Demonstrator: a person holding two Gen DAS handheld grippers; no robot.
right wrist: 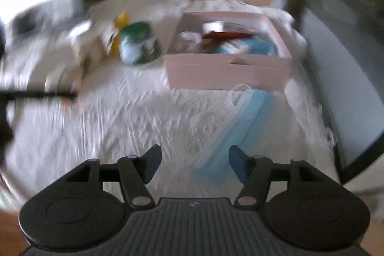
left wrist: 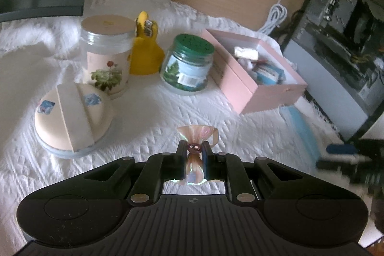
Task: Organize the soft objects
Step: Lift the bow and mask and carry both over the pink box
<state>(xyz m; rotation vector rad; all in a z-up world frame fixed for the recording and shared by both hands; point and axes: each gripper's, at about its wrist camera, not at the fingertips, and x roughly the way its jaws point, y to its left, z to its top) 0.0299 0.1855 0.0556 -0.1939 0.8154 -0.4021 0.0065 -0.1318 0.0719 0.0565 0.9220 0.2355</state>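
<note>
My left gripper is shut on a small pink shiny wrapped pouch, held above the white quilted cloth. An open pink box with several small items inside stands to the right ahead; it also shows in the right wrist view. My right gripper is open and empty, low over the cloth, with a blue face mask lying just ahead and to the right of its fingers. The right wrist view is blurred by motion.
A floral jar, a green-lidded jar, a yellow figure and a round beige lidded container stand at the left. A dark monitor stands at the right. A white cable lies behind the box.
</note>
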